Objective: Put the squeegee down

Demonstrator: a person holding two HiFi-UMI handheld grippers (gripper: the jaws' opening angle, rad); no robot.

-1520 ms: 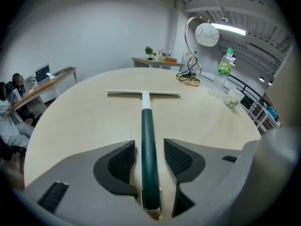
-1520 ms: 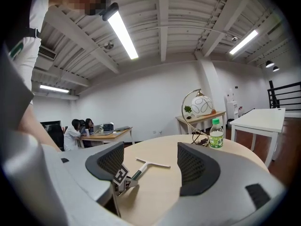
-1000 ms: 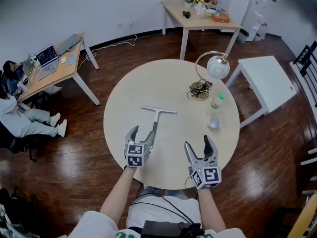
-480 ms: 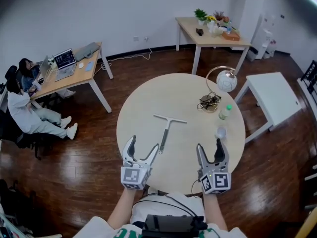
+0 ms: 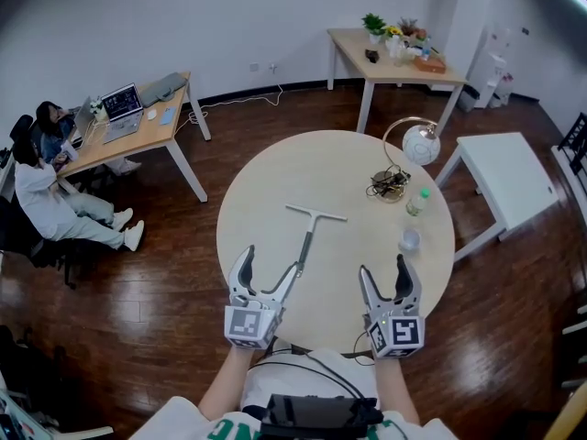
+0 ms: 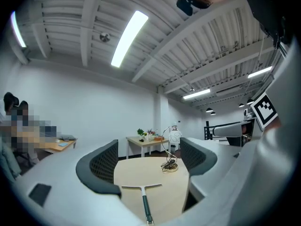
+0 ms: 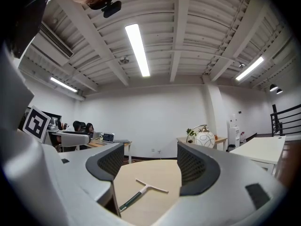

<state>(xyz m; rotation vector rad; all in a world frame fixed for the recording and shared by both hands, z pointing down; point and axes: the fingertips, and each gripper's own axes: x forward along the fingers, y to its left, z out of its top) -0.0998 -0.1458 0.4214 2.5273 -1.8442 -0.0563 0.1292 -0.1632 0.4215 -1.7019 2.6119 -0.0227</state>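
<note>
Big round table [image 5: 275, 177] front and centre, and over its near edge both tools hang level, side by side: the left gripper [image 5: 269, 264] has its jaws spread wide with nothing between them, and the right gripper [image 5: 383, 269] is just as parted and empty, which reads to me as hands off. The squeegee [image 5: 307, 235] lies flat on the tabletop just ahead of the left gripper, blade crosswise at the far end, handle pointing back at the person, touched by neither jaw. It looks set down exactly where that hand could release it.
</note>
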